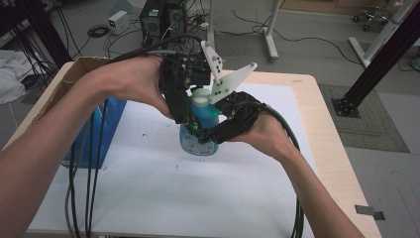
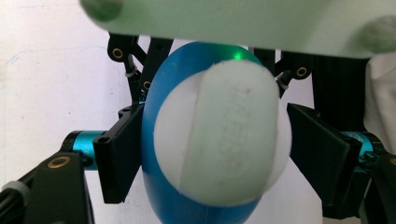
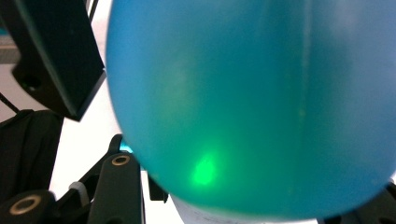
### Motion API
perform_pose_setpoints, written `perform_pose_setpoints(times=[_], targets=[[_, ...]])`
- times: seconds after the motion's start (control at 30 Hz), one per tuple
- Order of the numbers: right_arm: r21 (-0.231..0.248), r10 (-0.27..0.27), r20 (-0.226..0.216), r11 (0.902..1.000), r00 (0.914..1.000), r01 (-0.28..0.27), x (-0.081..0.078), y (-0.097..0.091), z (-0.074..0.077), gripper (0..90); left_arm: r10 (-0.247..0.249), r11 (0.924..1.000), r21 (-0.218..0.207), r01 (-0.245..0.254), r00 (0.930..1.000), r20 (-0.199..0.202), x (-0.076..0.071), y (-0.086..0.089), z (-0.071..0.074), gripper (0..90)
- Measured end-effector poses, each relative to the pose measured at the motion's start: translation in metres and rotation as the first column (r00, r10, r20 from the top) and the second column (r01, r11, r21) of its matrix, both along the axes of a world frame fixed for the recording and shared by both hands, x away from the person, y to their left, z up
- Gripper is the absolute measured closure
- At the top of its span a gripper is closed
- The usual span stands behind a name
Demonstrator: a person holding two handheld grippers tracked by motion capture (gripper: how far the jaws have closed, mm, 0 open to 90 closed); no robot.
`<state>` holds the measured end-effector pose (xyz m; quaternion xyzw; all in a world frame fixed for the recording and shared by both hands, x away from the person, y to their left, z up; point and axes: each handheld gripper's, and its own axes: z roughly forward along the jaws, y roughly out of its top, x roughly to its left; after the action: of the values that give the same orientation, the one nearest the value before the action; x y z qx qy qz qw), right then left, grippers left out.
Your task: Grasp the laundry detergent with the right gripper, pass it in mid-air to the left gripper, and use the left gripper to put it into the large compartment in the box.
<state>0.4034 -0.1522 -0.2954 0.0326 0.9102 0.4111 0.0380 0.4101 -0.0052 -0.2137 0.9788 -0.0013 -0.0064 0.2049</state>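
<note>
A blue translucent bottle (image 1: 198, 141) with a white cap (image 1: 202, 95) stands upright over the white sheet at mid-table. My right gripper (image 1: 210, 131) comes in from the right and is shut on the bottle's body (image 3: 252, 107), which sits huge and close in the right gripper view. My left gripper (image 1: 195, 101) reaches down from above. Its black fingers (image 2: 121, 154) flank the cap (image 2: 224, 135). The right pad sits against the cap's edge, while a thin strip of blue shows between the left pad and the cap.
A brown cardboard box (image 1: 74, 79) holding something blue (image 1: 106, 126) stands at the table's left edge. Black cables (image 1: 89, 188) trail from both grippers toward the front. A white sheet (image 1: 198, 198) covers the tabletop. Computer gear (image 1: 153, 20) stands on the floor behind.
</note>
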Motion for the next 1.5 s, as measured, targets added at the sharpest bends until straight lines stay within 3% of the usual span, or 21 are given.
perform_pose_setpoints(times=[0.8,1.5], targets=[[-0.006,-0.01,0.001,0.9999,1.0,0.01,0.0014,-0.0004,-0.0021,47.4,0.011,0.9993,0.034,-0.012,0.9997,0.023,0.0019,-0.0017,-0.003,31.6],[-0.01,-0.015,-0.014,0.9998,0.9998,0.015,0.0013,-0.0005,-0.0039,47.3,0.011,0.999,0.042,-0.012,0.9998,0.014,0.0036,-0.0039,-0.0046,33.8]])
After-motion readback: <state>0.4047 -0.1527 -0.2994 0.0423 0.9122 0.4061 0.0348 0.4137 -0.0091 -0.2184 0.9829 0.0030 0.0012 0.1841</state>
